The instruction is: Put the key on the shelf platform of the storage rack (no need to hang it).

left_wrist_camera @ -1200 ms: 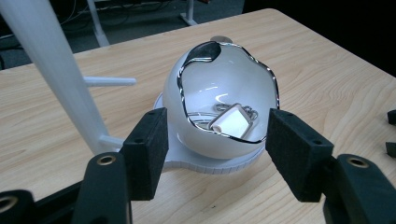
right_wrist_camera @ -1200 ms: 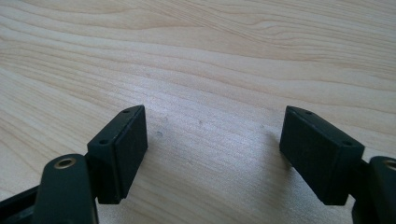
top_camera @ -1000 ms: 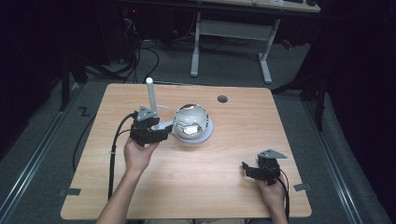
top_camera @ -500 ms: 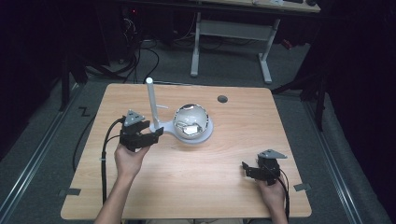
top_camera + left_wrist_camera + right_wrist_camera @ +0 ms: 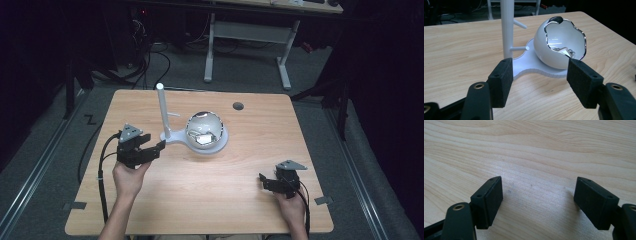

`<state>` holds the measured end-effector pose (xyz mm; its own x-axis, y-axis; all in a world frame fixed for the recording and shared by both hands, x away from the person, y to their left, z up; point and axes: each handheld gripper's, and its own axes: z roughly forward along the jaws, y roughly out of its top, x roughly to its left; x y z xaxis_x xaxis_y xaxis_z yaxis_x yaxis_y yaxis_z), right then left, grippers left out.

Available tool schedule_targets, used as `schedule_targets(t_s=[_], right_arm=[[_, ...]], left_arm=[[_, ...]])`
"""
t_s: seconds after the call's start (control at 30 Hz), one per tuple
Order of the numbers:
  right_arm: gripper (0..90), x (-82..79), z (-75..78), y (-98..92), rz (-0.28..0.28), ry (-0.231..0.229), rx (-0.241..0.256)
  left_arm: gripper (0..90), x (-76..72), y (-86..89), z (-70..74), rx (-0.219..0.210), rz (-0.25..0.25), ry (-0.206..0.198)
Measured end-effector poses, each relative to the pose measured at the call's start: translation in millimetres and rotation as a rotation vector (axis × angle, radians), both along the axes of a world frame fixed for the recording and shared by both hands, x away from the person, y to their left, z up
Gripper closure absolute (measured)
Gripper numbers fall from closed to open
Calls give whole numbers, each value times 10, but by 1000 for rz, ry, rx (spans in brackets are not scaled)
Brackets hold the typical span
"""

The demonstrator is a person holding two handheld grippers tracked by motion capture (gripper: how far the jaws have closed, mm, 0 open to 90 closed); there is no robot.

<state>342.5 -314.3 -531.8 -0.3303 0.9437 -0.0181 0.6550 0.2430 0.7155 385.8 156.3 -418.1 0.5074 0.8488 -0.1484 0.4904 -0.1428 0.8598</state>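
The white stand with its post and egg-shaped bowl stays in the middle of the table, and we see our left gripper has pulled back from it, jaws wide and empty, while the right gripper rests wide apart, so we judge a placing step finished.

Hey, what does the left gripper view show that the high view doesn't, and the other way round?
The left gripper view alone shows close detail: the wavy silver-edged opening of the white egg-shaped bowl, small shiny pieces inside it, and short pegs on the white post.

The high view alone shows the right gripper, open near the table's front right edge, both forearms, and the desk frame behind.

Both show the left gripper, open and empty, short of the white stand base.
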Motion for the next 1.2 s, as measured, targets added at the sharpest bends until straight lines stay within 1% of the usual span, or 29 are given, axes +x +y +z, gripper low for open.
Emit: schedule_targets(t_s=[0.17,0.43,0.8,1.0,1.2], right_arm=[[236,0,0,0,0,0,0],[236,0,0,0,0,0,0],[236,0,0,0,0,0,0],[236,0,0,0,0,0,0],[236,0,0,0,0,0,0]], left_arm=[[384,-54,80,-26,-17,20,0],[383,-111,163,-69,-26,39,11],[383,-173,245,-135,-32,61,21],[383,-199,304,-161,-27,75,28],[383,-234,364,-198,-34,91,35]])
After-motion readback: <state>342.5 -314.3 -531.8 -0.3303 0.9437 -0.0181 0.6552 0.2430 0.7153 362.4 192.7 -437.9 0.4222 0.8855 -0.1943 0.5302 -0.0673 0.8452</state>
